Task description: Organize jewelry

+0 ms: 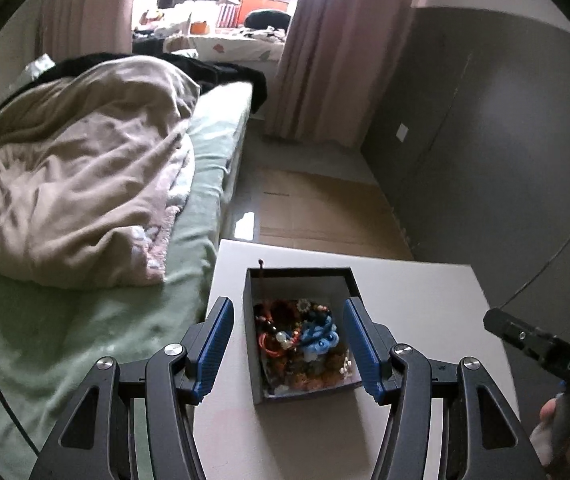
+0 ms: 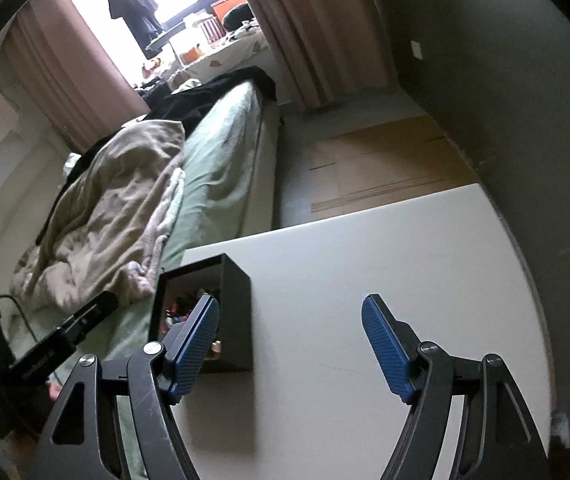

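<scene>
A small dark box [image 1: 301, 328] sits open on a white table [image 1: 425, 300] beside a bed with a green sheet [image 1: 85, 340] and a rumpled beige blanket [image 1: 77, 184]. Inside the box lies a tangled heap of jewelry [image 1: 301, 340]: orange and red beaded strands, a blue knotted cord piece, a small flower-shaped ornament, and a few pale beads. These pieces look light and limp, likely to snag on each other and slide off smooth pads, so lifting one strand may drag its neighbours along; the beads seem hard but the threads delicate. The best hold is probably a single exposed loop or the thick blue cord on top, pinched across its width. The box itself looks stiff and light, and could be steadied by its walls. The left tongs [image 1: 287, 334] hover above the box, spread apart and holding nothing, with the box filling the gap between the two blue pads, its far wall toward twelve o'clock. The right tongs [image 2: 290, 332] are also spread wide and empty, held over bare table; from them the box [image 2: 237, 312] lies at about ten o'clock, partly hidden behind the left-hand pad, apart from it as far as can be judged.
</scene>
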Motion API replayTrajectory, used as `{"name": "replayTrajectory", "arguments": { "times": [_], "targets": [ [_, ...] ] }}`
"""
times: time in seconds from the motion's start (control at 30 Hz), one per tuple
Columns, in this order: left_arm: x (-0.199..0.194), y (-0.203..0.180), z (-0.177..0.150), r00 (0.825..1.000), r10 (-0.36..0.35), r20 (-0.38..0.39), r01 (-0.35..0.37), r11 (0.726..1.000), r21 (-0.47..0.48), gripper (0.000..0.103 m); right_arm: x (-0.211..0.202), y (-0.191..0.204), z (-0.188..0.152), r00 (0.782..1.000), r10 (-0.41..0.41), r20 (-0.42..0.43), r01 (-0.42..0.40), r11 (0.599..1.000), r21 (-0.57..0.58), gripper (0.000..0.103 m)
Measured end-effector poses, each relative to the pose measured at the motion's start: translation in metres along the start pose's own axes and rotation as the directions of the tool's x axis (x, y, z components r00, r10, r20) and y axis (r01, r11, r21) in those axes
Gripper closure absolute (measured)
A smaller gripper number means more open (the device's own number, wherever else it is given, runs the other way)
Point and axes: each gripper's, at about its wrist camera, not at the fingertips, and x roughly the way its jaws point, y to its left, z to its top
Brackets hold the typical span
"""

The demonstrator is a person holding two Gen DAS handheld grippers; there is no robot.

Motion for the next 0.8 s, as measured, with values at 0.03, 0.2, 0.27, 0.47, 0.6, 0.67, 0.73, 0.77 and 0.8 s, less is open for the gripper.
{"name": "replayTrajectory", "arguments": {
  "times": [0.03,0.2,0.27,0.47,0.6,0.67,0.73,0.77,0.8],
  "targets": [
    [-0.001,-0.003,-0.002,1.000,-0.002,-0.003,0.002,1.000,0.004,0.045,-0.001,-0.002,-0.001,1.000,-0.012,-0.003,0.012,1.000,-0.001,0.029],
    [0.000,-0.017,-0.012,0.999,0.007,-0.035,-0.005,0.999,0.037,0.030,-0.010,-0.016,-0.009,0.997,-0.079,-0.008,0.079,0.997,0.000,0.029],
    [-0.002,-0.021,-0.016,0.999,-0.004,-0.036,0.005,1.000,0.030,0.021,-0.014,-0.021,-0.012,0.996,-0.088,-0.003,0.088,0.996,0.013,0.029],
    [-0.016,-0.034,-0.026,1.000,-0.023,-0.005,0.023,0.998,0.066,0.000,-0.023,-0.032,-0.021,0.992,-0.128,-0.009,0.129,0.991,0.027,0.012],
    [-0.024,-0.039,-0.032,1.000,-0.018,0.017,0.017,0.996,0.089,0.000,-0.034,-0.037,-0.026,0.990,-0.138,0.010,0.138,0.990,0.016,0.003],
    [-0.028,-0.041,-0.035,1.000,-0.012,0.027,0.009,0.995,0.100,0.000,-0.040,-0.041,-0.029,0.989,-0.149,0.019,0.149,0.989,0.009,0.000],
    [-0.032,-0.045,-0.038,0.999,-0.017,0.032,0.013,0.993,0.120,0.000,-0.044,-0.043,-0.032,0.987,-0.159,0.025,0.159,0.987,0.005,0.000],
    [-0.033,-0.047,-0.040,0.999,-0.020,0.035,0.015,0.992,0.128,0.000,-0.047,-0.045,-0.034,0.986,-0.164,0.032,0.164,0.986,0.006,0.000],
    [-0.036,-0.050,-0.041,0.999,-0.027,0.040,0.021,0.990,0.139,0.000,-0.049,-0.047,-0.034,0.985,-0.167,0.037,0.166,0.986,0.007,0.000]
  ]
}}
